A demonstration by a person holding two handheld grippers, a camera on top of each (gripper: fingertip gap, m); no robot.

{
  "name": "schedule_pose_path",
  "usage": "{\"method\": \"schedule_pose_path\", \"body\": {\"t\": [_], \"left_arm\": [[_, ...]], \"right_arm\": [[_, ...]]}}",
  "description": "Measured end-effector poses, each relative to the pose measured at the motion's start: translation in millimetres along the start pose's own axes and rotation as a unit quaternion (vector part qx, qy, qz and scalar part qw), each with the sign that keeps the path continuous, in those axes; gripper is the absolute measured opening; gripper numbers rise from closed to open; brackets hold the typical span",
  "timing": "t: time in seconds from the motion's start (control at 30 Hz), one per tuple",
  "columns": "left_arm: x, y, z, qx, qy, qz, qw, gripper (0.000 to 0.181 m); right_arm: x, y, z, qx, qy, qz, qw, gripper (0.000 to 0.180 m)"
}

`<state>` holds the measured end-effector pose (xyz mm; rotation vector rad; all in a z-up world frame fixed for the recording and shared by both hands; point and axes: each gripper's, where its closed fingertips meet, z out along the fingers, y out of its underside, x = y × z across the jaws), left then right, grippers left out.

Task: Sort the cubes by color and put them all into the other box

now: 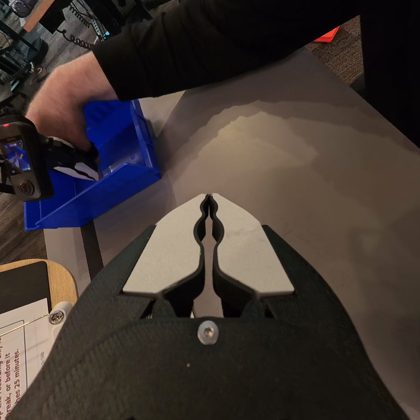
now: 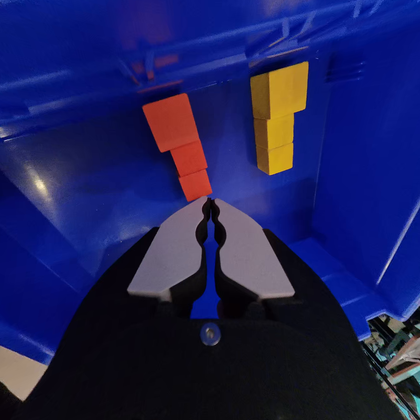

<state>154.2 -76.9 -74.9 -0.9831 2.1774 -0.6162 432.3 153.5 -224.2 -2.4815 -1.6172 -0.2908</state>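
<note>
In the right wrist view, three red cubes (image 2: 181, 145) lie in a row on the floor of a blue box (image 2: 68, 204), and three yellow cubes (image 2: 276, 118) lie in a row to their right. My right gripper (image 2: 210, 200) is shut and empty inside the box, its tips right at the nearest red cube. In the left wrist view, my left gripper (image 1: 208, 195) is shut and empty over the grey table (image 1: 295, 181). The blue box (image 1: 127, 181) stands at the left, with the right gripper (image 1: 77, 168) and a hand (image 1: 63, 102) reaching into it.
A dark sleeve (image 1: 204, 45) crosses the top of the left wrist view. A wooden board with a printed sheet (image 1: 27, 318) lies at the lower left. An orange object (image 1: 327, 36) sits on the floor beyond the table. Left tips to right tips: about 40 cm.
</note>
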Motion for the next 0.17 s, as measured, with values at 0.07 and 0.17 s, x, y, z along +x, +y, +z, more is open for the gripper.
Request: {"method": "schedule_pose_path", "body": {"t": [0.07,0.17], "left_arm": [[-1,1,0,-0.001,-0.002,0.000,1.000,0.000],[-4,5,-6,-0.013,-0.018,-0.006,1.000,0.000]], "right_arm": [[3,1,-1,-0.008,0.008,0.004,1.000,0.000],[8,9,-12,-0.012,0.020,0.029,0.999,0.000]]}}
